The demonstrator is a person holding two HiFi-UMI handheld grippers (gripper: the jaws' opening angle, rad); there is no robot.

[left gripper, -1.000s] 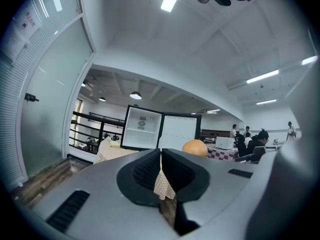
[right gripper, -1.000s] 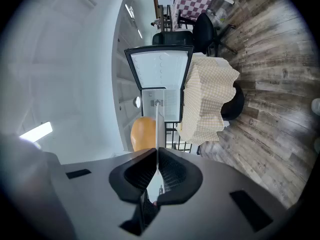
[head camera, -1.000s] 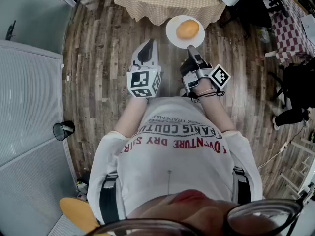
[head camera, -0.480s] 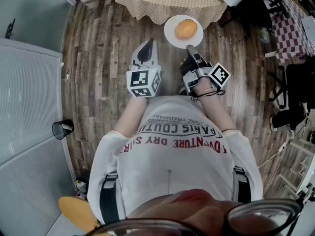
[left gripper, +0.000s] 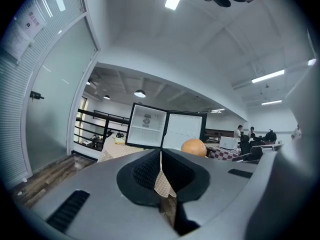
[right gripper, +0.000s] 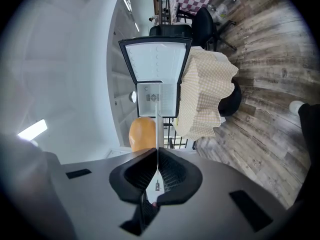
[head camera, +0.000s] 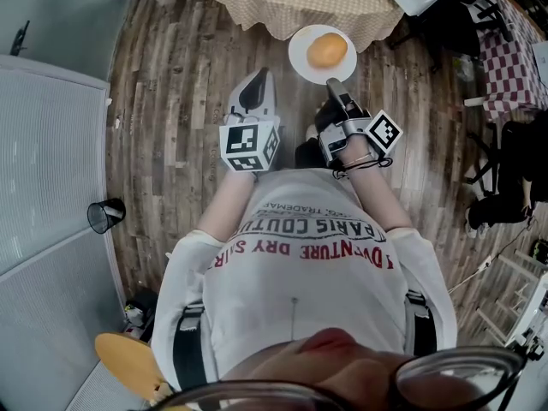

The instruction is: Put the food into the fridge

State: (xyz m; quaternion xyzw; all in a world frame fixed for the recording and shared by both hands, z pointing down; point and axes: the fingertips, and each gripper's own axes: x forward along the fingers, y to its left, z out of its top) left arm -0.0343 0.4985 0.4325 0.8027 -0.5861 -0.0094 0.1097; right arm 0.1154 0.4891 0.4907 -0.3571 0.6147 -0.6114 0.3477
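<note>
Only a small step toward the table point(head camera: 291, 2) has happened: the right hand-held gripper point(head camera: 331, 83) stays clamped on the plate point(head camera: 300, 61) with its bun point(head camera: 326, 50), the left hand-held gripper point(head camera: 260, 75) is closed and empty, and the fridge point(left gripper: 147, 129) is still ahead.

The person's white shirt point(head camera: 300, 255) reads, upside down, "PARIS COUTU…" and, in red, "…DVENTURE DRY".
</note>
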